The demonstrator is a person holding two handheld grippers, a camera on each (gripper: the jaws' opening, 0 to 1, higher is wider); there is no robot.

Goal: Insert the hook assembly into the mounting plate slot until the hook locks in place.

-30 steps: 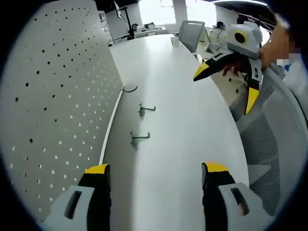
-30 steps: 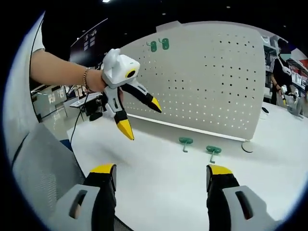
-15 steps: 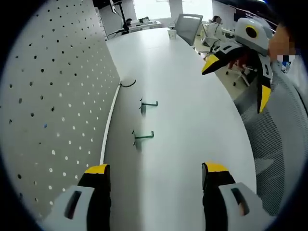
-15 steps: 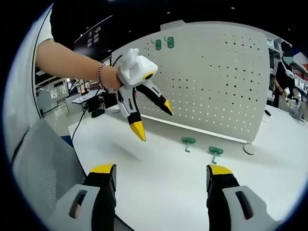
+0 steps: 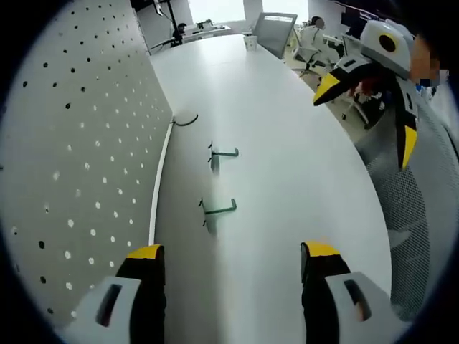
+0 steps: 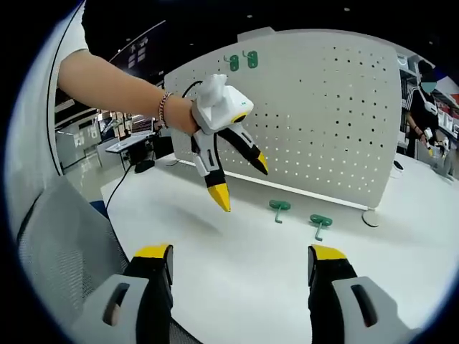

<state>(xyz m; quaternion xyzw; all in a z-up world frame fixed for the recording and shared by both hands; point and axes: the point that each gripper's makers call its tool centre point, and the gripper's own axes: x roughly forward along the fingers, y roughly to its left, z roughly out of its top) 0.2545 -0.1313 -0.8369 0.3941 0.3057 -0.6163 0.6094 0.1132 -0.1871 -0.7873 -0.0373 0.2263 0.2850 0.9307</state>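
both hooks (image 5: pixel 219 209) — flat on table (image 5: pixel 287 165)

Counter (image 5: pixel 287 143): white, long, with a curved edge.
Mesh chair (image 5: pixel 419 215): grey, seen at the counter's near edge; also seen in the right gripper view (image 6: pixel 64 251).
Office chair (image 5: pixel 276 32): grey, seen at the counter's far end.
Cup (image 5: pixel 250 42): white, set on the counter just beside the office chair.
Person (image 6: pixel 419 97): seen standing beyond the counter, dark clothing.
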